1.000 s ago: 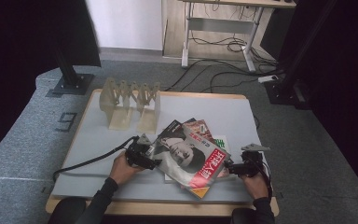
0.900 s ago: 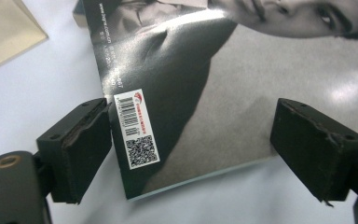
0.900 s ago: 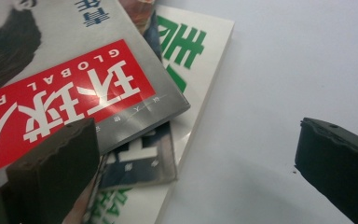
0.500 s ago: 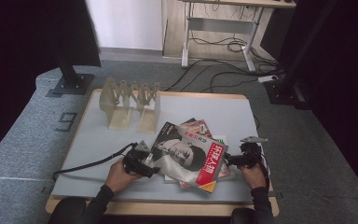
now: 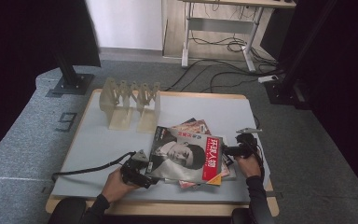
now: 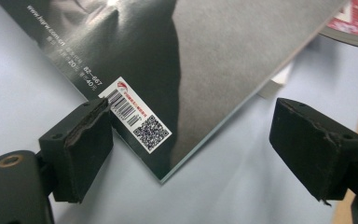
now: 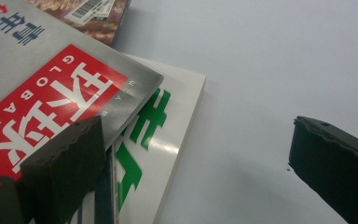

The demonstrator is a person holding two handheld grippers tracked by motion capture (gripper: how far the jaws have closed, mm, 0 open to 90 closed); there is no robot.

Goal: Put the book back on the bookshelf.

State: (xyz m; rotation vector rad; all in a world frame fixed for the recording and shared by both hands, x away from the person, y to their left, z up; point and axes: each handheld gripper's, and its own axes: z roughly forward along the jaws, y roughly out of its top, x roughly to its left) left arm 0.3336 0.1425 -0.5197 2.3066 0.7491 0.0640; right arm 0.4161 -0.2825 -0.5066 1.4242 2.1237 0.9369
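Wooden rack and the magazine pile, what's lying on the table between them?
Nothing: in the high view the stretch of grey table between the wooden rack and the magazine pile is bare.

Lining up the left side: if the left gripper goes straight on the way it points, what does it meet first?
Probably the top magazine: its barcode corner lies between the left gripper's open jaws, touching one pad. Height is unclear; it may pass above it.

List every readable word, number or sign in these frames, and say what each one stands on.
"GLOBAL": white letters on the red block of the top magazine, beside large white Chinese characters.
"www.hqrw.com.cn": the same magazine's dark cover, along its edge.
"82-667", "20" and "40": next to that address.
"9": on the grey floor mat, left of the table.
Barcode sticker: digits too small to read.
Green print on the white book: cut off, not readable.
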